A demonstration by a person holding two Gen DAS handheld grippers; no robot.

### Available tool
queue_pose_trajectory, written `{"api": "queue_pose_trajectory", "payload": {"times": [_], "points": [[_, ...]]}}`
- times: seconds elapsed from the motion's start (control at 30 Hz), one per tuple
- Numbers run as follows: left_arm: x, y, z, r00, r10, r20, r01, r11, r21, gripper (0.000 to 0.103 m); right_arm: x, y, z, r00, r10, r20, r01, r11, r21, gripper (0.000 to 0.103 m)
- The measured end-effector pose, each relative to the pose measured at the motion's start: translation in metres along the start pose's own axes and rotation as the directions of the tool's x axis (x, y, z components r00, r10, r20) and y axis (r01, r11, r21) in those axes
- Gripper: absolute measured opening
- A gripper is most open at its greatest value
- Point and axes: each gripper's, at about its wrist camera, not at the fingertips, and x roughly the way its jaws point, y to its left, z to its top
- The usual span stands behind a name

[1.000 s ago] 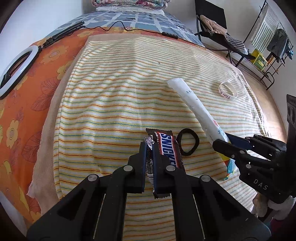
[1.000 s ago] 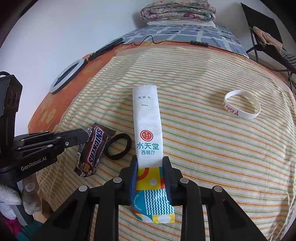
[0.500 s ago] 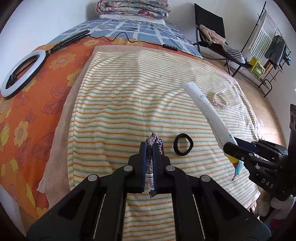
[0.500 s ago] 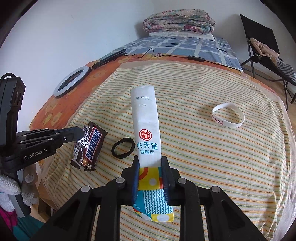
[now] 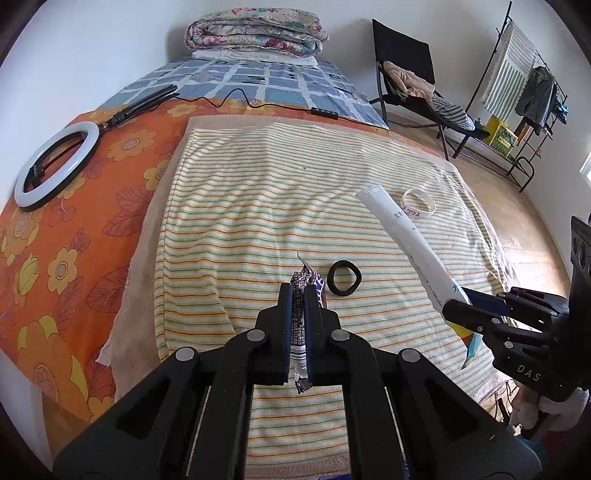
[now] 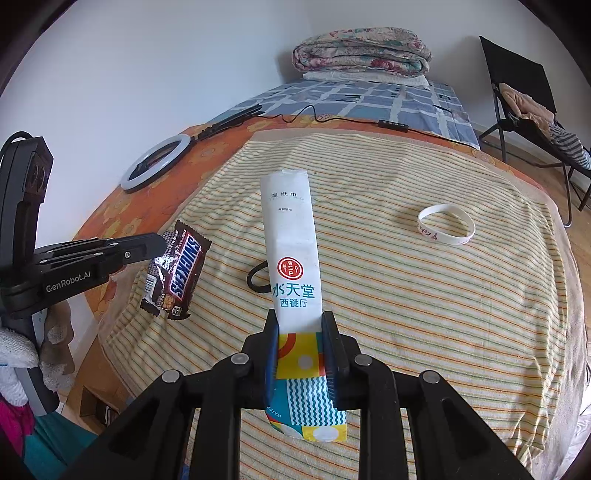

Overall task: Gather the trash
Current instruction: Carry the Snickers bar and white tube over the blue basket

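Observation:
My left gripper (image 5: 298, 295) is shut on a Snickers wrapper (image 5: 300, 325), held edge-on above the striped towel (image 5: 258, 206). In the right wrist view the wrapper (image 6: 177, 273) hangs from the left gripper (image 6: 159, 245) above the towel's left edge. My right gripper (image 6: 300, 325) is shut on a long white wet-wipe packet (image 6: 291, 243) with a colourful end, lifted off the towel. The packet (image 5: 406, 236) also shows in the left wrist view, held by the right gripper (image 5: 452, 301).
A black hair tie (image 5: 343, 282) and a white wristband (image 6: 445, 229) lie on the towel. A ring light (image 5: 55, 162) with its cable lies on the orange sheet. Folded blankets (image 5: 255, 33) sit at the bed's far end. A chair (image 5: 406, 74) and a clothes rack stand right.
Both grippers have risen and pulled back from the towel, carrying the Snickers wrapper and the white packet up off the bed. The wrapper has turned edge-on to the left camera.

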Motion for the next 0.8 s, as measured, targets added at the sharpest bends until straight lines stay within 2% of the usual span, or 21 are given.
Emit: {"api": "queue_pose_trajectory", "payload": {"times": [0.2, 0.8], "points": [[-0.027, -0.015, -0.015, 1.0, -0.013, 0.027, 0.012, 0.999, 0.038, 0.004, -0.022, 0.008, -0.021, 1.0, 0.015, -0.005, -0.015, 1.0, -0.002, 0.02], [-0.087, -0.051, -0.094, 0.998, -0.05, 0.026, 0.048, 0.995, 0.084, 0.004, -0.093, 0.027, -0.106, 0.999, 0.03, -0.028, -0.03, 1.0, 0.009, 0.021]]}}
